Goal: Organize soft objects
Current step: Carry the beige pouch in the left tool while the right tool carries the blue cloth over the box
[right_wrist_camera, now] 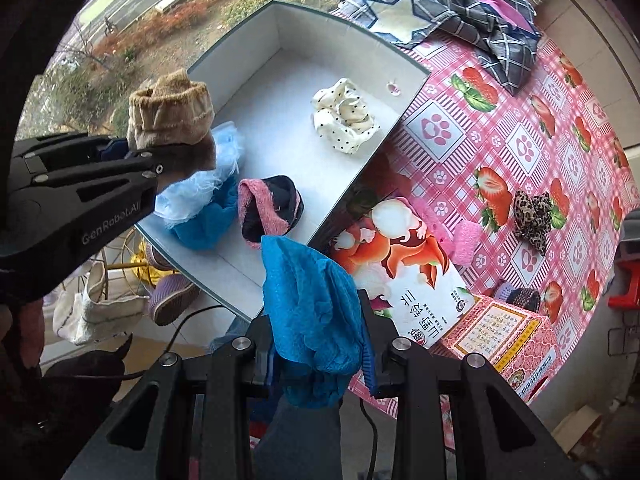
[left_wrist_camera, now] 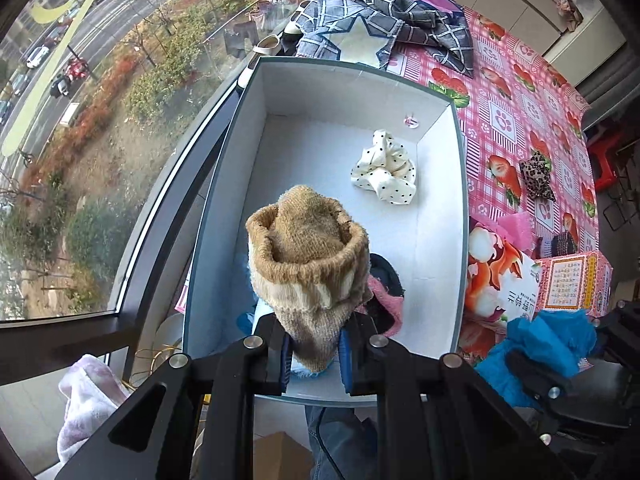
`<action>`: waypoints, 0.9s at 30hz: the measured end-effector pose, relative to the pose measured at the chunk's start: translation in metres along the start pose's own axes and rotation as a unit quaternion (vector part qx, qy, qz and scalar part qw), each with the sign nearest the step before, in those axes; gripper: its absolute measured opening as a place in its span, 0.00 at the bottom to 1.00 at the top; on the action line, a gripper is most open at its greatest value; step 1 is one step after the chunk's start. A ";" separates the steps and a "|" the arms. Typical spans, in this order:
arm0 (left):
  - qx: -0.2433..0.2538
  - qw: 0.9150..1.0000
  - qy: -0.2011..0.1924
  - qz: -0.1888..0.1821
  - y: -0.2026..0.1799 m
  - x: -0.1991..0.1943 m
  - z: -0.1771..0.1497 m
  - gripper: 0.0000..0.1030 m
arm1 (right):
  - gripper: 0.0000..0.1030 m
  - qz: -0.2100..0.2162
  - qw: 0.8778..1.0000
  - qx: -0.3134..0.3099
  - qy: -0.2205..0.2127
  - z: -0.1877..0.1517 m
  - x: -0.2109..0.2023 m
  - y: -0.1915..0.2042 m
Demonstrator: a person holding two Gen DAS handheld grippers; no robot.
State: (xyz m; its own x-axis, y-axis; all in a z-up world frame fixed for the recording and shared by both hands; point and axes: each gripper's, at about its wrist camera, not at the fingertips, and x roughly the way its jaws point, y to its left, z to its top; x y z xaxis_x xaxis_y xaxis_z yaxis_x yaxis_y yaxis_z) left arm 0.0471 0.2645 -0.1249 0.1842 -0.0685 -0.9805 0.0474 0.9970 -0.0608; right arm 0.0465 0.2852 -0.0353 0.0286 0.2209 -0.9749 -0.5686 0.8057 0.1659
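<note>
The left gripper (left_wrist_camera: 313,354) is pinching a tan sock (left_wrist_camera: 310,264) over the box (left_wrist_camera: 460,184), hiding most of the pile beneath. The right gripper (right_wrist_camera: 320,364) is clamping a blue cloth (right_wrist_camera: 308,300) beside the box, its lower end dropping out of sight.

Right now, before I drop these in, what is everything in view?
box: 1, white inside, table's window edge
tan sock: 1, in left tool, over box
blue cloth: 1, in right tool
dotted cloth: 1, cream, in box
pink-black socks: 1 bundle, in box
blue bundle: 1, in box
leopard scrunchie: 1, on tablecloth
checked garment: 1, grey, table's far end
left tool: shut
right tool: shut
</note>
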 end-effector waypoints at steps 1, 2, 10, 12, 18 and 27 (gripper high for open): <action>0.000 1.000 0.000 0.000 0.001 0.001 0.000 0.20 | 0.31 -0.003 1.000 -0.005 0.005 0.001 0.003 0.002; 0.000 1.000 0.000 0.001 0.002 0.001 0.000 0.20 | 0.31 -0.006 1.000 -0.008 0.008 0.002 0.004 0.004; -0.006 1.000 0.003 -0.004 0.009 0.008 0.003 0.20 | 0.31 -0.036 0.998 -0.049 0.023 0.003 0.013 0.019; -0.005 1.000 0.004 -0.005 0.008 0.009 0.003 0.20 | 0.31 -0.043 0.997 -0.050 0.026 0.002 0.015 0.019; 0.001 1.000 0.008 -0.009 0.004 0.013 0.005 0.20 | 0.31 -0.062 0.996 -0.050 0.035 -0.001 0.022 0.014; 0.000 1.000 0.013 -0.011 0.004 0.018 0.006 0.20 | 0.31 -0.066 0.994 -0.068 0.045 -0.007 0.028 0.021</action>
State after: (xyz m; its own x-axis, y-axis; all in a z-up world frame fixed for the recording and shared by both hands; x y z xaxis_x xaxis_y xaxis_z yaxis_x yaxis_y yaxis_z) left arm 0.0561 0.2670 -0.1420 0.1582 -0.0889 -0.9834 0.0517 0.9953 -0.0817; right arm 0.0300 0.3046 -0.0599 0.0406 0.0635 -0.9972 -0.6710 0.7412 0.0199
